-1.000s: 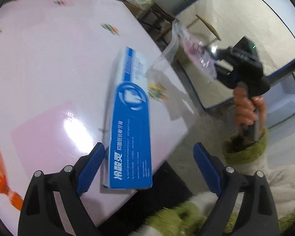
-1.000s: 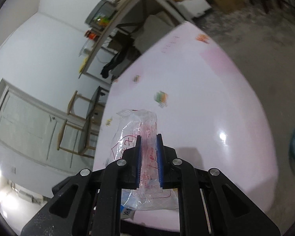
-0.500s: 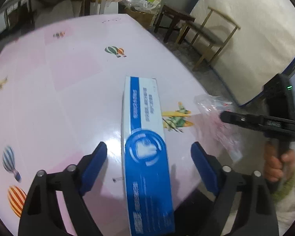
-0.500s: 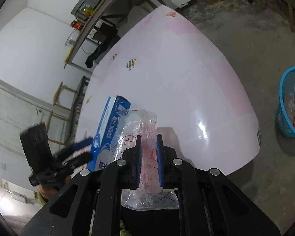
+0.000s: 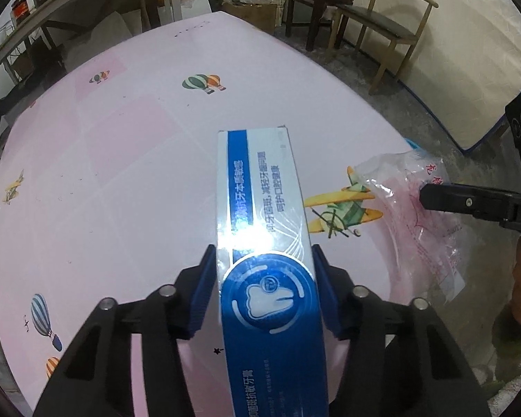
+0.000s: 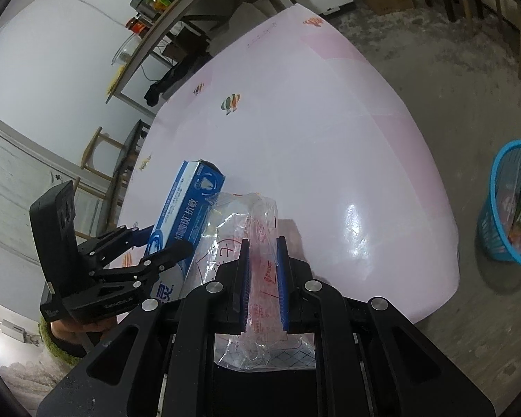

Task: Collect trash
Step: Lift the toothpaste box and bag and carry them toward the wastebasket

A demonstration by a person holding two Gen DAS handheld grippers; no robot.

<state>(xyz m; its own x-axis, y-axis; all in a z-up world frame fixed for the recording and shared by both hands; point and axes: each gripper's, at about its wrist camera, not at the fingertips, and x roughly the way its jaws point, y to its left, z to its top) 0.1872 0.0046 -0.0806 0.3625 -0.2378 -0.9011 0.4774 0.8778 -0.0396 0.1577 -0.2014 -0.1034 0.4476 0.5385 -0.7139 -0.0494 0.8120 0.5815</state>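
Toothpaste box (image 5: 265, 243), lying lengthwise at the near edge of the pink table (image 5: 121, 173), is judged light, stiff and glossy-slippery, best taken across its long sides, where the closing left gripper (image 5: 264, 288) flanks it, while the right gripper (image 6: 263, 278) is clamped on a crinkly plastic bag (image 6: 250, 229)

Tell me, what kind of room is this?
Probably a lived-in room of a home, maybe a dining or storage corner. A table with a pink balloon-print cover stands on a rough floor, with wooden chairs nearby, a cluttered shelf of jars, and a blue waste basket.
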